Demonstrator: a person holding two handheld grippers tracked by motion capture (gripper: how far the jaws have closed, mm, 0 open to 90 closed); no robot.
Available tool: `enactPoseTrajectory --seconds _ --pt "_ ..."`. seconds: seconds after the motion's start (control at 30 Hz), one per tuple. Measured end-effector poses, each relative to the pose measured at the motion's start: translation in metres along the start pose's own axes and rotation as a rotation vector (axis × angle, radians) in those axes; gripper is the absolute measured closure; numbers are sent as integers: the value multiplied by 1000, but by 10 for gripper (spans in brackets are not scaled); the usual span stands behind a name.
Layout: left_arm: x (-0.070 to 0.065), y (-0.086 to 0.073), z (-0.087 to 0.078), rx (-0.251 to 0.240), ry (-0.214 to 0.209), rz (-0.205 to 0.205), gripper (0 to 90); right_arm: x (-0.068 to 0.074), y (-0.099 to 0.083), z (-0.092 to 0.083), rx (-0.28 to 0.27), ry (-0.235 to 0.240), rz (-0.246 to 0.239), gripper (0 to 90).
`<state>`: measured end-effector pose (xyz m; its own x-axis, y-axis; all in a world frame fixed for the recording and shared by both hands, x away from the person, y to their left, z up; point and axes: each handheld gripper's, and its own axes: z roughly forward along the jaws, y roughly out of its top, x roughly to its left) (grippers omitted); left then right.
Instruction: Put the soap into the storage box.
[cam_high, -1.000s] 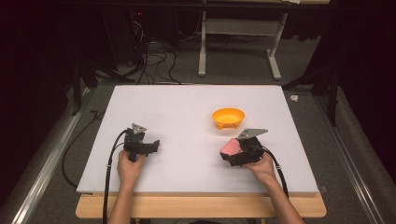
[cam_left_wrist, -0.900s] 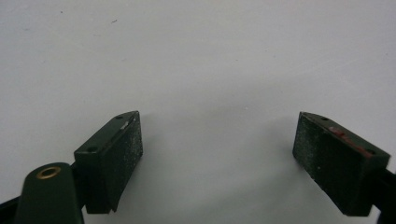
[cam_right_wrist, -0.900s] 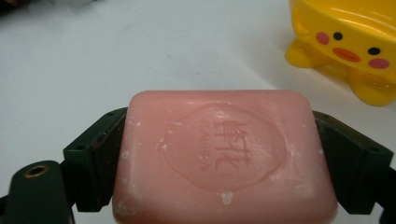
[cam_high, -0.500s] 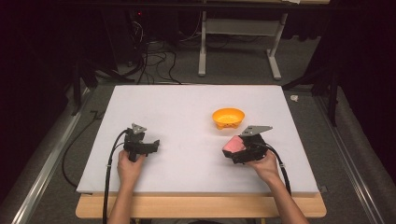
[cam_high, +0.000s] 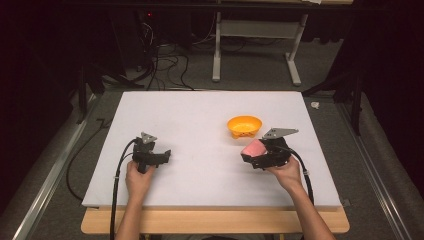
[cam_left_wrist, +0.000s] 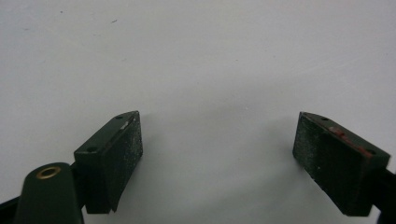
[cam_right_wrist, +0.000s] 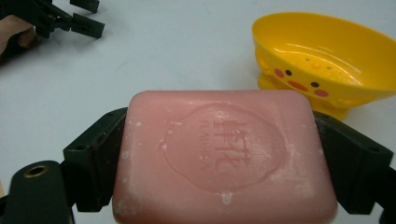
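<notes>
A pink bar of soap (cam_right_wrist: 226, 156) sits between the jaws of my right gripper (cam_right_wrist: 219, 158), which is shut on its two short sides and holds it off the white table (cam_high: 200, 115). In the high view the soap (cam_high: 253, 148) and right gripper (cam_high: 256, 152) hang just in front of a yellow duck-faced soap dish (cam_high: 244, 125); the dish (cam_right_wrist: 322, 60) stands up and to the right in the right gripper view. My left gripper (cam_high: 162, 156) rests at the table's front left, open, with bare table between its pads (cam_left_wrist: 122, 154).
The white board lies on a wooden table whose front edge (cam_high: 215, 225) shows below it. A table frame (cam_high: 255, 45) and cables (cam_high: 160, 65) stand on the floor behind. A metal rail (cam_high: 50, 170) runs along the left side.
My right gripper has lifted the soap a little and carried it slightly toward the yellow dish. The left gripper has kept still.
</notes>
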<state>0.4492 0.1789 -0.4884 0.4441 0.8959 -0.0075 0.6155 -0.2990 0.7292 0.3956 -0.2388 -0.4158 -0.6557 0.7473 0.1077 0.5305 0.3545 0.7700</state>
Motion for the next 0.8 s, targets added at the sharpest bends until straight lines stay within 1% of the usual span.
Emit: enactPoseTrajectory --seconds 0.1,0.27,0.3,0.33,0.37,0.4,0.5,0.57,0.8 --pt "0 0 0 0 0 0 162 -3 4 -1 0 -1 8 135" --pt "0 0 0 0 0 0 162 -8 10 -3 -2 -13 47 135" --pt "0 0 0 0 0 0 162 -8 10 -3 -2 -13 47 135" --pt "0 0 0 0 0 0 162 -12 12 -4 -6 -12 64 135" --pt "0 0 0 0 0 0 162 -12 12 -4 -6 -12 64 135" --pt "0 0 0 0 0 0 162 -15 14 -4 -5 -14 80 135" --pt "0 0 0 0 0 0 162 -19 17 -5 -6 -23 99 135" --pt "0 0 0 0 0 0 162 -20 18 -5 -4 -31 102 135" --pt "0 0 0 0 0 0 162 -24 25 -4 -4 -34 116 135"
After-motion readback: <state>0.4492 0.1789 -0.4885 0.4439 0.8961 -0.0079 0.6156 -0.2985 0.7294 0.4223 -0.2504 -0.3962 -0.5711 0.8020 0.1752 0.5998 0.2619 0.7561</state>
